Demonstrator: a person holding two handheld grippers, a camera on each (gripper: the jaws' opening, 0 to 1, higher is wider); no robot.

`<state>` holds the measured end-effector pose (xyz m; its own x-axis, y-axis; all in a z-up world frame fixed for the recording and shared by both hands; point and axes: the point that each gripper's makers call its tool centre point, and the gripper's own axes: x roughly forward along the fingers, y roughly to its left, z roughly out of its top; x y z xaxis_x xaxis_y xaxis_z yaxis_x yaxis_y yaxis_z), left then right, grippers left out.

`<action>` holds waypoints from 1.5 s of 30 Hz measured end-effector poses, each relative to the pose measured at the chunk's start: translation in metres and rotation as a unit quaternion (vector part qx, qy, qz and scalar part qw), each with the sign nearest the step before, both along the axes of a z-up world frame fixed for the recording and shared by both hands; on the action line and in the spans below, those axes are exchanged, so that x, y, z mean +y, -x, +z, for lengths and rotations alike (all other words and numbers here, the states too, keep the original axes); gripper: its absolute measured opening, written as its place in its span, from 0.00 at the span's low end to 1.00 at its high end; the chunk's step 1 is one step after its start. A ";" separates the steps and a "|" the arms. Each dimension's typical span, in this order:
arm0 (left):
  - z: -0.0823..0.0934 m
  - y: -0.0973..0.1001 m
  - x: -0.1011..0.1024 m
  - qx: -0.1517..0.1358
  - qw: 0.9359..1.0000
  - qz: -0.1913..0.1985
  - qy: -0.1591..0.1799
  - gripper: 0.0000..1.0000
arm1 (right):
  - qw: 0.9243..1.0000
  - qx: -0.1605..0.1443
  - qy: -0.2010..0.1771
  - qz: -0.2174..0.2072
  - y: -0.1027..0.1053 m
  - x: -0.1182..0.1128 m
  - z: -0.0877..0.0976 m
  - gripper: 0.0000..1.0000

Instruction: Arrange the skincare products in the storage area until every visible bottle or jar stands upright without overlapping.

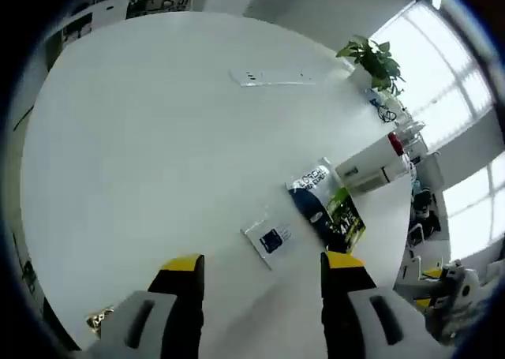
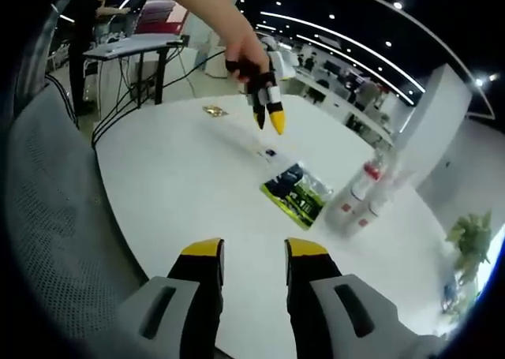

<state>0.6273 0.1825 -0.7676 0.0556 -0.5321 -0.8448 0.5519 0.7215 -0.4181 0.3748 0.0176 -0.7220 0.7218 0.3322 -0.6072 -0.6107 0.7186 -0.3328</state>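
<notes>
- Left tongs (image 1: 256,268) spread, empty, above white counter (image 1: 142,154); right tongs (image 2: 251,252) spread, empty.
- Dark sachet (image 1: 314,200), green sachet (image 1: 347,217), small sample packet (image 1: 271,241) lie flat mid-counter: light, floppy, slippery; pinch an edge.
- Bottles (image 2: 359,193) beside the sachets: rigid; grip mid-body.
- Right gripper view adds a hand (image 2: 245,55); left adds a plant (image 1: 372,59).

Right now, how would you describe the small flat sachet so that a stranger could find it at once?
On the large white table, look ahead of the left gripper. The small sachet lies flat beside the big dark packets, nearer the gripper. It is white with one dark blue square; its neighbours are larger, dark blue and green.
</notes>
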 end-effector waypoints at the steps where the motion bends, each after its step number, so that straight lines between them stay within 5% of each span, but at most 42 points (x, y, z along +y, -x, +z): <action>1: 0.001 -0.003 0.007 -0.013 1.000 -0.011 -0.004 0.64 | 1.000 -0.001 0.000 0.000 0.000 0.000 0.000 0.29; 4: -0.003 -0.010 0.042 -0.044 0.996 -0.057 -0.055 0.74 | 1.000 0.001 0.000 -0.001 0.000 0.000 0.000 0.29; 6: -0.008 -0.011 0.069 -0.067 0.986 -0.108 -0.108 0.78 | 1.000 0.001 0.000 0.000 0.000 0.000 0.000 0.29; 8: -0.014 -0.004 0.098 -0.056 0.971 -0.161 -0.167 0.76 | 1.000 0.001 0.000 0.001 0.000 0.000 0.000 0.29; 10: -0.021 0.000 0.112 -0.059 0.959 -0.204 -0.188 0.76 | 1.000 0.003 0.001 0.002 0.001 0.001 -0.001 0.29; 13: -0.026 0.004 0.126 -0.078 0.935 -0.272 -0.212 0.78 | 1.000 0.005 0.002 0.003 0.001 0.001 -0.002 0.29; 14: -0.029 0.004 0.133 -0.089 0.917 -0.316 -0.224 0.80 | 1.000 0.006 0.002 0.003 0.001 0.001 -0.002 0.29; 17: -0.037 0.003 0.151 -0.097 0.878 -0.391 -0.258 0.84 | 1.000 0.007 0.002 0.000 0.001 0.000 -0.002 0.29; 19: -0.041 0.002 0.157 -0.104 0.862 -0.420 -0.264 0.83 | 1.000 0.008 0.004 0.000 0.001 0.000 -0.003 0.30; 25: -0.052 -0.003 0.162 -0.110 0.871 -0.409 -0.248 0.75 | 1.000 0.013 0.006 0.002 0.001 0.001 -0.005 0.30; 29: -0.059 0.000 0.172 -0.095 0.860 -0.436 -0.245 0.69 | 1.000 0.018 0.009 0.002 0.002 0.001 -0.007 0.30; 30: -0.064 -0.006 0.168 -0.111 0.871 -0.416 -0.238 0.69 | 1.000 0.018 0.009 0.003 0.002 0.001 -0.008 0.30; 34: -0.063 -0.009 0.170 -0.115 0.875 -0.415 -0.220 0.64 | 1.000 0.023 0.012 0.003 0.002 0.001 -0.009 0.30; 41: -0.063 -0.009 0.168 -0.116 0.873 -0.419 -0.222 0.62 | 0.999 0.028 0.017 0.010 0.004 0.003 -0.012 0.30; 45: -0.060 -0.005 0.166 -0.125 0.872 -0.425 -0.210 0.48 | 0.999 0.031 0.017 0.009 0.004 0.002 -0.013 0.30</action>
